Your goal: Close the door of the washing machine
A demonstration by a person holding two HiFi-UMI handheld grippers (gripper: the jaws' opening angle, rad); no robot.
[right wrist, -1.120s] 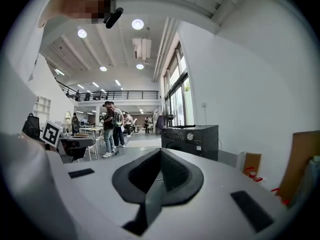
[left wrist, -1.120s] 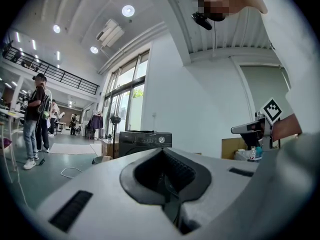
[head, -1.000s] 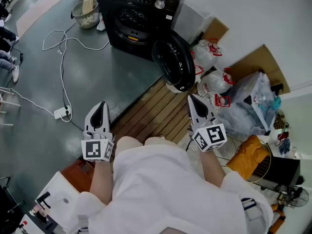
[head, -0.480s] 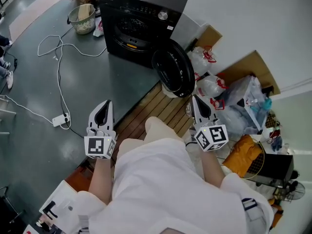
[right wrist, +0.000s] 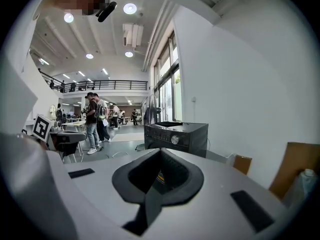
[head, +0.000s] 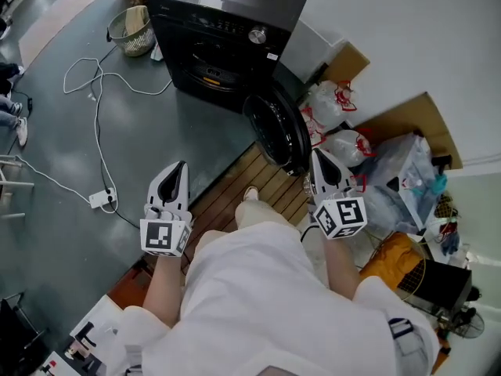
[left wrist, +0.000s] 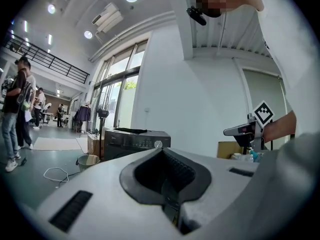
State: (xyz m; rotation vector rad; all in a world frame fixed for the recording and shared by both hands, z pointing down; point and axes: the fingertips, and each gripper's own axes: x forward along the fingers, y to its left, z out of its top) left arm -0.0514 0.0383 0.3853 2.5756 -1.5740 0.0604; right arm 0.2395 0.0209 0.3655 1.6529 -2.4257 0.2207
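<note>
A black washing machine (head: 227,34) stands at the top of the head view, and its round door (head: 275,131) hangs open to the right of the drum. My right gripper (head: 317,157) is shut and empty, its tip just right of the door's lower edge, not clearly touching it. Lower left, over the grey floor, my left gripper (head: 181,167) is shut and empty, well short of the machine. In the left gripper view the machine (left wrist: 135,141) sits beyond the closed jaws. The right gripper view shows the machine (right wrist: 177,136) straight ahead.
A wicker basket (head: 131,28) sits left of the machine. A white cable (head: 94,92) runs to a power strip (head: 102,200). I stand on wooden slats (head: 258,186). Plastic bags (head: 340,100) and cardboard (head: 407,120) crowd the right wall. People stand far off.
Both grippers have moved forward toward the machine together. The right tip now sits beside the door's lower edge, and a foot has stepped forward on the slats.
</note>
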